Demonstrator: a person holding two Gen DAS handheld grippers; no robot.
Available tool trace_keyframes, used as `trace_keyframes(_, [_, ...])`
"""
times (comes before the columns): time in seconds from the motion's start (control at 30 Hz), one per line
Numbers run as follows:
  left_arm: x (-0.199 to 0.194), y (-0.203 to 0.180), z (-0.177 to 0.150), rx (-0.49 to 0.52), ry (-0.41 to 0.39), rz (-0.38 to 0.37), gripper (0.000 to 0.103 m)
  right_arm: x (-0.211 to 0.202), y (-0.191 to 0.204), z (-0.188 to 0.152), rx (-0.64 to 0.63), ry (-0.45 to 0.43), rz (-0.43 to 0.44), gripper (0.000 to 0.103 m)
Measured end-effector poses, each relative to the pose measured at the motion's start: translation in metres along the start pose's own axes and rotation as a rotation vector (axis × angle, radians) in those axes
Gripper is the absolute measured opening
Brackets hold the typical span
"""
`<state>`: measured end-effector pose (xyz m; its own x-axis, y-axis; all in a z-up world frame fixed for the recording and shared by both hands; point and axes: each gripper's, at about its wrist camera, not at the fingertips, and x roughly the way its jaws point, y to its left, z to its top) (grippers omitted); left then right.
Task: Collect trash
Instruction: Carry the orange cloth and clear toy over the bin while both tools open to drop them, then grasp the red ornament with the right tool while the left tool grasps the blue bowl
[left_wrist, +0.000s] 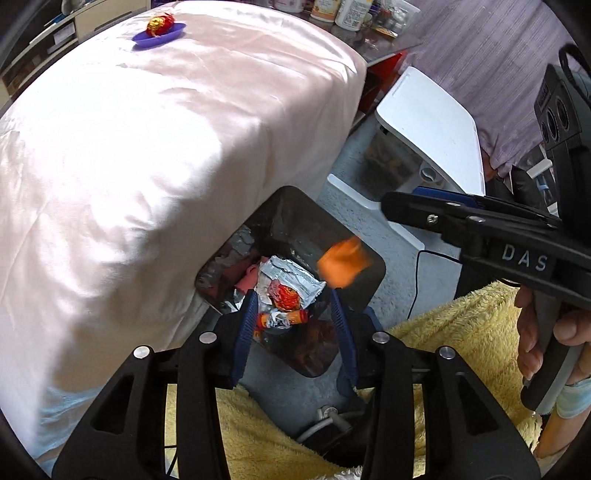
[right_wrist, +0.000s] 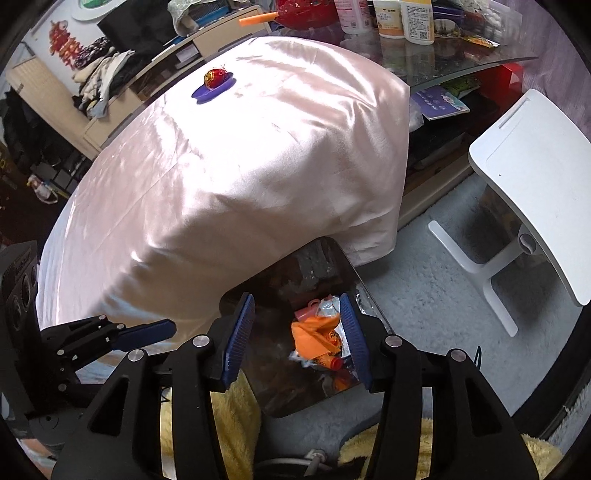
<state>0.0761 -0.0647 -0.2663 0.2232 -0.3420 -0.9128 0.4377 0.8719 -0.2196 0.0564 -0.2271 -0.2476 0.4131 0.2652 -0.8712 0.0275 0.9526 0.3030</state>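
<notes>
Both hand-held grippers hung over the dark trash bin (right_wrist: 314, 391), the right hand-held gripper (right_wrist: 297, 334) wide and empty, the left hand-held gripper (left_wrist: 295, 325) likewise wide. An orange scrap (left_wrist: 343, 264), blurred, seemed mid-fall just above the bin's rim; it might have caught the edge and slid onto the carpet. One foil-wrapped ball (right_wrist: 215, 78) remained in the purple dish (right_wrist: 214, 90) on the surface; a careless grab could have sent it rolling.

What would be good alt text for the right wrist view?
The open right gripper hangs above a dark trash bin holding an orange wrapper. Behind, a red-and-gold wrapper sits on a purple dish on a pink-draped table.
</notes>
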Motion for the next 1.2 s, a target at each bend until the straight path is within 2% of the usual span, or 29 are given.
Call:
trace_keyframes(0.07, [-0.007,0.006,0.001,-0.009,-0.014,0.011,0.045,-0.004,-0.001,0.004,0.006,-0.009,-0.002,0.054])
trace_keyframes(0.33, [-0.04,0.035,0.016,-0.038,-0.097,0.067,0.066,-0.019,0.002,0.035,0.011,-0.069,0.018,0.057])
trace_keyframes(0.5, [-0.054,0.064,0.042,-0.067,-0.143,0.103,0.071,-0.017,0.017,0.072,-0.027,-0.098,0.037,0.057])
trace_keyframes(0.8, [-0.049,0.117,0.103,-0.106,-0.158,0.164,0.072,0.018,0.061,0.155,-0.119,-0.118,0.081,0.056])
trace_keyframes(0.87, [-0.044,0.127,0.118,-0.109,-0.165,0.178,0.078,0.03,0.07,0.175,-0.125,-0.122,0.094,0.055])
trace_keyframes(1.0, [-0.032,0.148,0.143,-0.116,-0.155,0.196,0.08,0.054,0.089,0.208,-0.141,-0.12,0.12,0.054])
trace_keyframes(1.2, [-0.021,0.168,0.175,-0.092,-0.156,0.217,0.084,0.098,0.119,0.253,-0.165,-0.104,0.143,0.044])
